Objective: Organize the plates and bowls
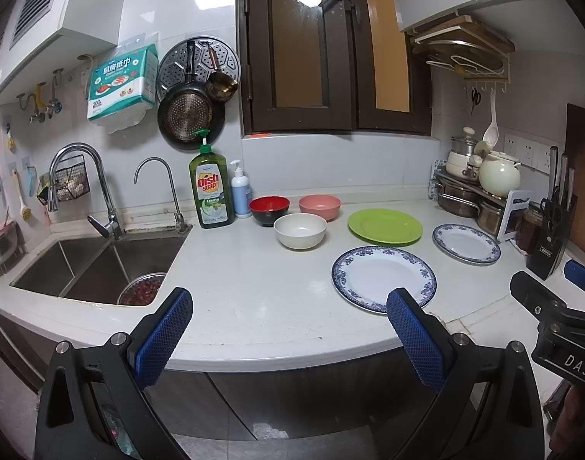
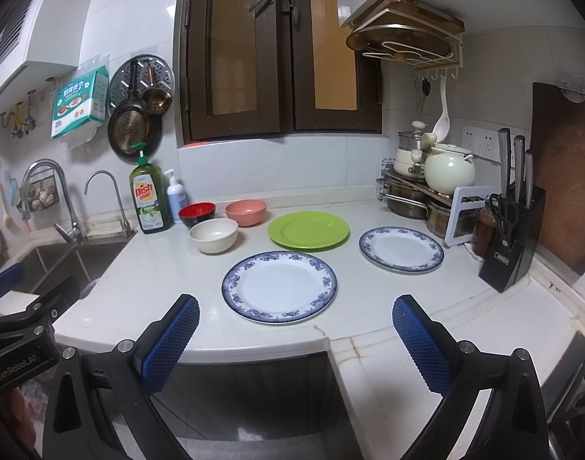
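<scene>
both the left claw (image 1: 290, 304) and right claw (image 2: 296, 312) hang wide open over the counter (image 2: 169, 268) edge, gripping nothing. three bowls (image 2: 213, 235) and three plates (image 2: 279, 287) sit apart, unstacked.

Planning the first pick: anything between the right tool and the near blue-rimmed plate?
Nothing visible. The right tool is open, short of the counter edge, with bare counter up to the near blue-rimmed plate. The bowls and other plates sit behind it.

Dish soap bottle (image 1: 212, 188) beside sink (image 1: 100, 268); knife block (image 2: 512, 230) near pots (image 2: 418, 191).
</scene>
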A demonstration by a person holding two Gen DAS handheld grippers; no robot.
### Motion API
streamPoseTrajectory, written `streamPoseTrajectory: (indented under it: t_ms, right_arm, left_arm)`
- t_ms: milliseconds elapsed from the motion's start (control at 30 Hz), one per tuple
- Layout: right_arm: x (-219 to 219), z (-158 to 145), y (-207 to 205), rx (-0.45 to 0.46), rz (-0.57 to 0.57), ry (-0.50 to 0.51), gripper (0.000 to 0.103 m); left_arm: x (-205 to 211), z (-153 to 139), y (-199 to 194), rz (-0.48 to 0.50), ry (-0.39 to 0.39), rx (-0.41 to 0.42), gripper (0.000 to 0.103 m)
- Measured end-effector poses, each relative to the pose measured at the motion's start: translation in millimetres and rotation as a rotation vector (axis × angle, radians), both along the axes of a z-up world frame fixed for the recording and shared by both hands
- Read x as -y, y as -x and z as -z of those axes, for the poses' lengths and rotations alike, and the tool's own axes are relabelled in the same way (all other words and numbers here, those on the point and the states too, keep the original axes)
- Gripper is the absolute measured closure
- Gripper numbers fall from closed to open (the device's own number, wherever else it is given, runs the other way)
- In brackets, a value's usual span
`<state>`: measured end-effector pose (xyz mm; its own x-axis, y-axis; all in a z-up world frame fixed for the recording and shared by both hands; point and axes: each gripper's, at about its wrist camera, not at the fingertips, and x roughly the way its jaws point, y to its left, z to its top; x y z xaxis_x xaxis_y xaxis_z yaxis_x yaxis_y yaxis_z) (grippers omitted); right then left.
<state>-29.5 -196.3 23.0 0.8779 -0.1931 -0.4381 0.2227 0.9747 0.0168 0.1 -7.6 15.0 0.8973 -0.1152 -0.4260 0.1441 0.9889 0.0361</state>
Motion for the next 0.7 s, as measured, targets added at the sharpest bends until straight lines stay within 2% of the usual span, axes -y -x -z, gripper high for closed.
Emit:
streamPoseTrajectory:
  t_ms: [700]
  right_arm:
    - [4.7,-1.9,2.1,0.001,0.008,0.003,0.001]
  left_arm:
    - [-2.6,2.8,-6.6,0.025,0.003,-0.016,0.0]
